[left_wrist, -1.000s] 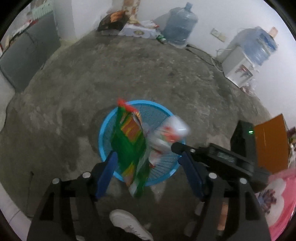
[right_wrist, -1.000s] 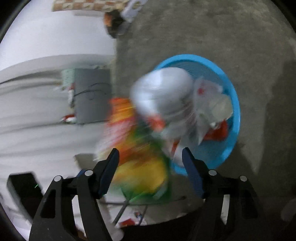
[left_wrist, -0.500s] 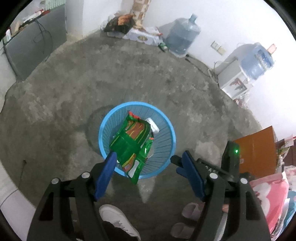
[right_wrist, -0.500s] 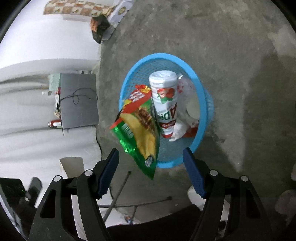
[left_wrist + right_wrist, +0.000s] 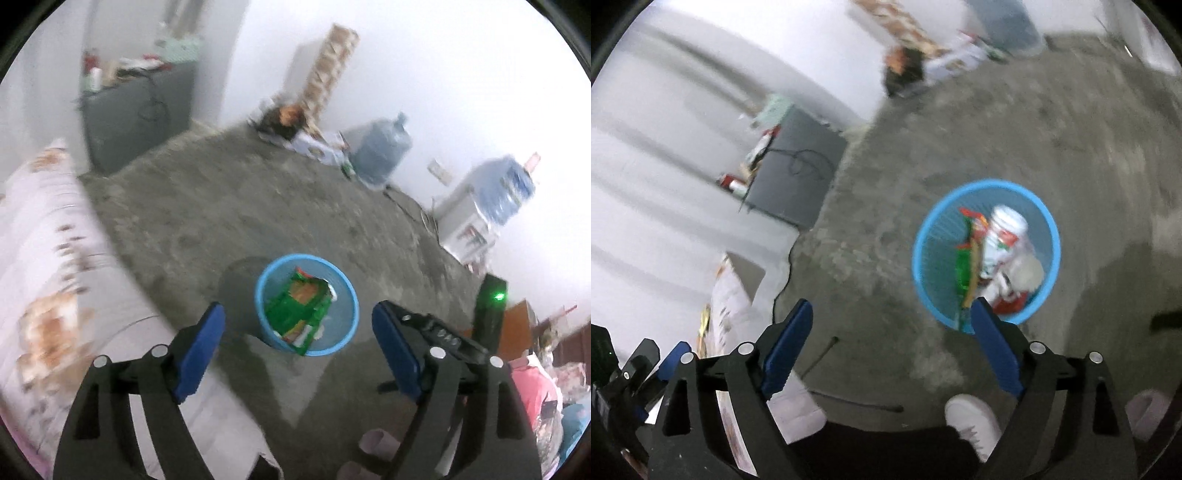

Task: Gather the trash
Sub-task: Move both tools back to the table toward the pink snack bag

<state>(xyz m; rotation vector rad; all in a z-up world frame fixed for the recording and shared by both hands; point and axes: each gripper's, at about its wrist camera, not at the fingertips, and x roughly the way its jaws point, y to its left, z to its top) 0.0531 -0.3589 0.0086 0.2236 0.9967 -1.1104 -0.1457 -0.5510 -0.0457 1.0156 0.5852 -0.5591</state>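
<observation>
Left gripper (image 5: pixel 297 336) has its fingers spread wide apart with nothing between them. Off to the left of its left finger (image 5: pixel 199 347) there's a bed (image 5: pixel 48 258) with a floral cover, pretty blurry. Straight ahead, sitting in the gap between the two fingers but clearly beyond the tips, is the blue basket (image 5: pixel 264 321) on the concrete floor (image 5: pixel 229 206). A green snack bag (image 5: pixel 301 314) lies inside it, with its near end poking over the rim toward the fingers. Past the right finger (image 5: pixel 395 350) you can see the other gripper's black body with a green light on it.

Right gripper (image 5: pixel 892 345) is the same story: fingers wide apart, holding nothing. Beside its left finger (image 5: pixel 786 347) there's the edge of the bed and a thin dark cable on the floor. The basket (image 5: pixel 923 236) is ahead and to the right here, not centred; its near rim sits just above the tip of the right finger (image 5: pixel 995 350). Inside, going left to right, there's the green snack bag (image 5: pixel 964 269) standing on edge, then a white bottle (image 5: pixel 1001 236) with a red and green label, then some crumpled whitish and red wrappers (image 5: pixel 1023 280). A white shoe (image 5: pixel 971 417) shows at the bottom, below the fingers.
</observation>
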